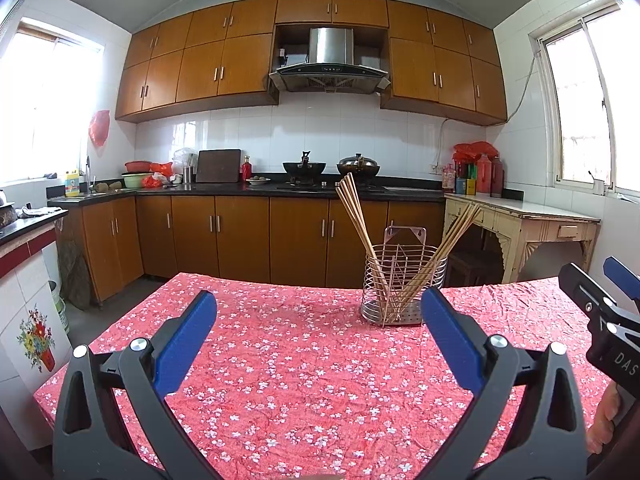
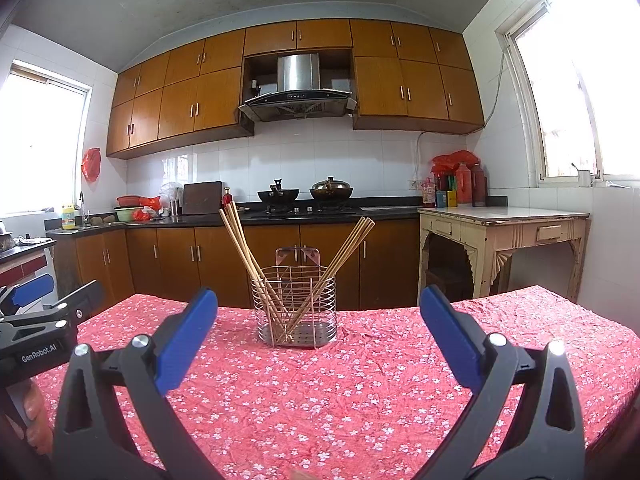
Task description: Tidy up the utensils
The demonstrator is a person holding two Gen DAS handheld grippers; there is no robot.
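Observation:
A wire utensil holder [image 1: 403, 292] [image 2: 294, 305] stands on the red flowered tablecloth [image 1: 304, 368] [image 2: 352, 392]. Two bunches of wooden chopsticks [image 1: 354, 216] [image 2: 240, 240] lean in it, one to the left and one to the right [image 1: 460, 232] [image 2: 352, 244]. My left gripper [image 1: 318, 300] is open, nothing between its blue pads, short of the holder and to its left. My right gripper [image 2: 318, 298] is open and empty too, with the holder straight ahead between its fingers. Each gripper shows at the edge of the other's view [image 1: 612, 304] [image 2: 36, 320].
Past the table's far edge runs a kitchen counter [image 1: 256, 190] with a stove and two woks [image 2: 304, 194]. A cream side table [image 2: 504, 224] stands at the right under a window. A tiled counter [image 1: 28, 240] is close on the left. A hand [image 1: 608, 416] holds the right gripper.

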